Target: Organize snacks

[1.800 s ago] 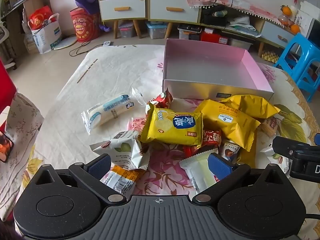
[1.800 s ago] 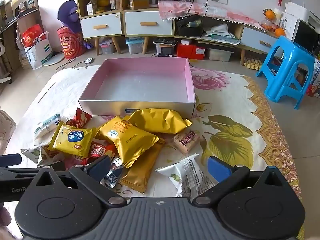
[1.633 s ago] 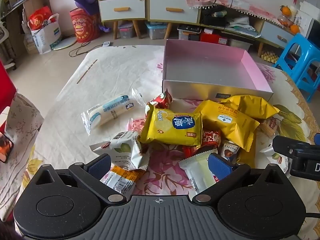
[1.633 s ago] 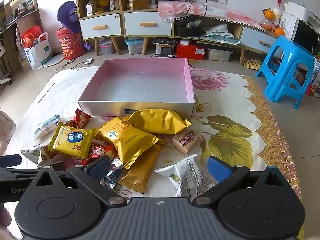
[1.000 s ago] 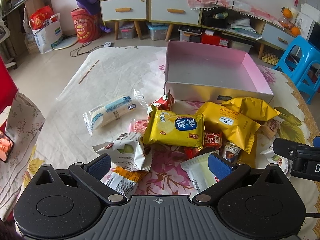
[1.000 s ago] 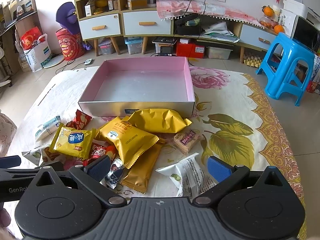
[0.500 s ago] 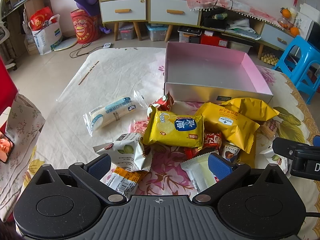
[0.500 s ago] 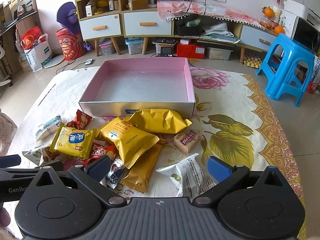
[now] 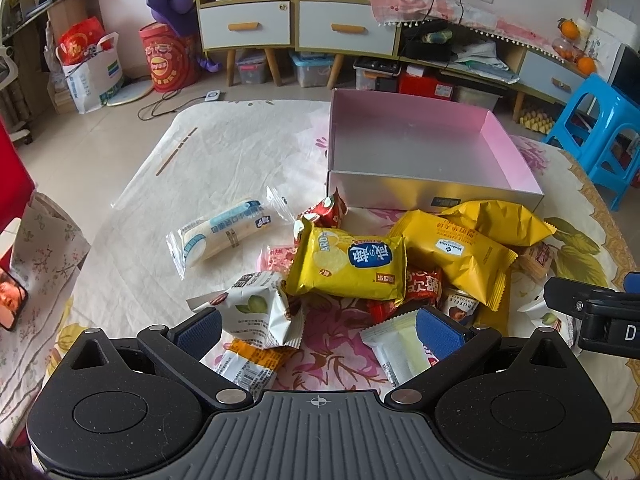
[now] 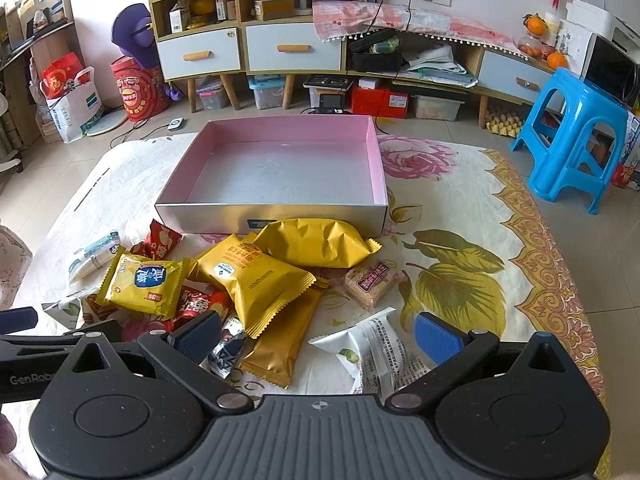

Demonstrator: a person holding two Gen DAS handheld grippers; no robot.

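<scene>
A pile of wrapped snacks lies on the flowered tablecloth in front of an empty pink-lined box (image 9: 516, 156) (image 10: 376, 160). The pile holds a yellow chip bag (image 9: 348, 266) (image 10: 144, 280), two yellow-gold bags (image 9: 456, 252) (image 10: 316, 242), a white-blue packet (image 9: 224, 232) and a white nut packet (image 9: 260, 308). My left gripper (image 9: 318, 330) is open and empty, just above the pile's near edge. My right gripper (image 10: 318, 338) is open and empty, with another white packet (image 10: 372, 354) between its fingers' line of sight. The right gripper's side also shows in the left wrist view (image 9: 592, 308).
Cabinets with drawers (image 10: 280, 46), storage bins and bags line the floor behind the table. A blue plastic stool (image 10: 572, 136) stands at the right. A small pink wafer pack (image 10: 370, 280) lies right of the pile. The table edge runs along the left (image 9: 100, 220).
Both grippers have drifted only slightly; the view shifts a little. The snacks and the box have not moved, and both grippers stay open.
</scene>
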